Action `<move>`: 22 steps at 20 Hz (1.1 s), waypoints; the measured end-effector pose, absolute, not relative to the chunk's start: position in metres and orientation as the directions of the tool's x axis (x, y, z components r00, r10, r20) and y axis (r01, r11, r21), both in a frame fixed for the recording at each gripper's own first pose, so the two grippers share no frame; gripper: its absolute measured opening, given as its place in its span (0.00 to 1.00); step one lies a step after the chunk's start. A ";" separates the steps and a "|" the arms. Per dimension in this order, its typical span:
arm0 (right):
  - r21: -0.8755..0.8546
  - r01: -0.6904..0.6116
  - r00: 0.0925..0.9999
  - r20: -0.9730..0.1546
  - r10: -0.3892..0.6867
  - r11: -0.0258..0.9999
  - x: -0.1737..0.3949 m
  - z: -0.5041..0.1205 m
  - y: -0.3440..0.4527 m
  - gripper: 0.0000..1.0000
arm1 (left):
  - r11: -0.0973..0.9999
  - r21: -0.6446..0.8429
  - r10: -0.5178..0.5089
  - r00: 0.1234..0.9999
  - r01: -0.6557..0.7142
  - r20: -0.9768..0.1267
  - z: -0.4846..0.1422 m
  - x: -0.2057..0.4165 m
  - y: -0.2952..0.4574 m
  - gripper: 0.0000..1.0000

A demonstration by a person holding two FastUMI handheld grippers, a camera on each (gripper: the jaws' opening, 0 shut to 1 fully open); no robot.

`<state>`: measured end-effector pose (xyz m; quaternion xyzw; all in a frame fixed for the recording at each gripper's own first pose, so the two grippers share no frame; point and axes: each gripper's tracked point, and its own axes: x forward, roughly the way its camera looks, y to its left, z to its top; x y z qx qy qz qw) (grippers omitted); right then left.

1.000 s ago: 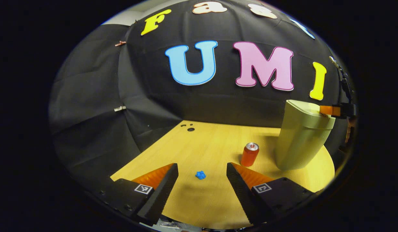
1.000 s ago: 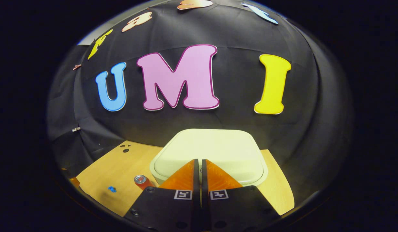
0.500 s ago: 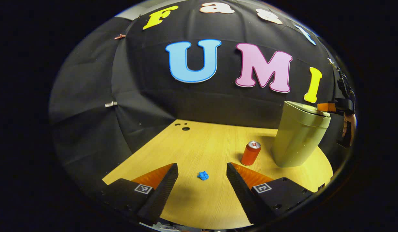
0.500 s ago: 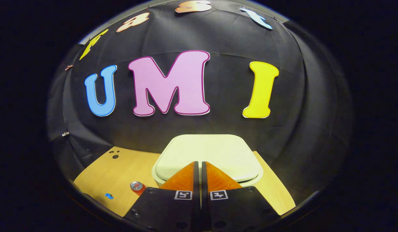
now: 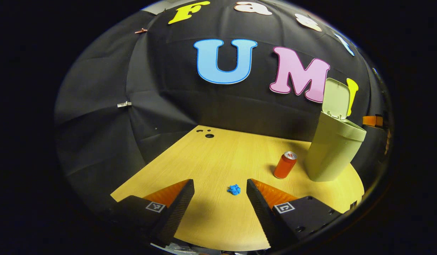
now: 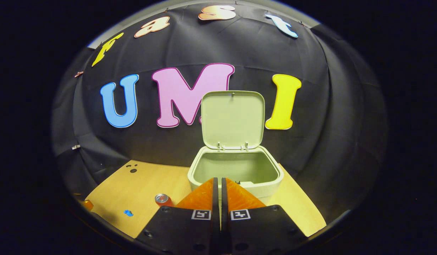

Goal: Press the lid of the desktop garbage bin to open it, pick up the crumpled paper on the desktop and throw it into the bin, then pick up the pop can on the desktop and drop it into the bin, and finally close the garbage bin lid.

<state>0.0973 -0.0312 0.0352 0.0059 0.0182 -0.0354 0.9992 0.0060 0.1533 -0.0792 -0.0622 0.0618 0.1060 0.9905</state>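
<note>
Since the earlier frames the lid has sprung up from flat to upright, and the right tool, which was pressing on it, now sits just before the bin's front rim. Its fingers are closed together with nothing between them. In the left gripper view this tool shows as a small piece at the right edge, beside the bin.

The left tool is wide open and holds nothing. The paper, a small blue ball, lies on the tabletop at lower centre, between the two fingers but nearer the right one. The can stands upright further right, close to the bin but apart from it.

The next step, I judge, is to take the paper. To do it well, the left tool should shift a little right to centre on the ball, go down until the tips almost touch the tabletop, then close gently, because the ball is small and may slip away.

The bin is open; the part of its inside that I can see in the right gripper view looks empty.
</note>
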 end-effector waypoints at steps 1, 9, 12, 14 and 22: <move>0.011 0.075 0.996 -0.046 -0.075 0.997 0.093 0.030 -0.032 0.10 | 0.971 -0.099 0.204 0.969 -0.219 -0.142 -0.082 0.008 0.155 0.98; 0.065 0.132 0.979 -0.163 -0.120 0.989 0.060 -0.018 -0.046 0.05 | 0.985 -0.060 0.151 0.971 -0.165 -0.183 -0.102 0.027 0.137 0.95; 0.076 0.165 0.969 -0.199 -0.147 0.983 0.053 -0.032 -0.053 0.06 | 0.988 -0.052 0.131 0.973 -0.143 -0.188 -0.105 0.036 0.127 0.96; 0.086 0.173 0.964 -0.219 -0.151 0.981 0.048 -0.040 -0.052 0.12 | 0.990 -0.046 0.120 0.974 -0.131 -0.190 -0.109 0.046 0.123 0.95; 0.074 0.196 0.928 -0.336 -0.161 0.978 0.008 -0.094 -0.044 0.99 | 0.989 -0.072 0.109 0.958 -0.132 -0.267 -0.141 0.089 0.127 0.96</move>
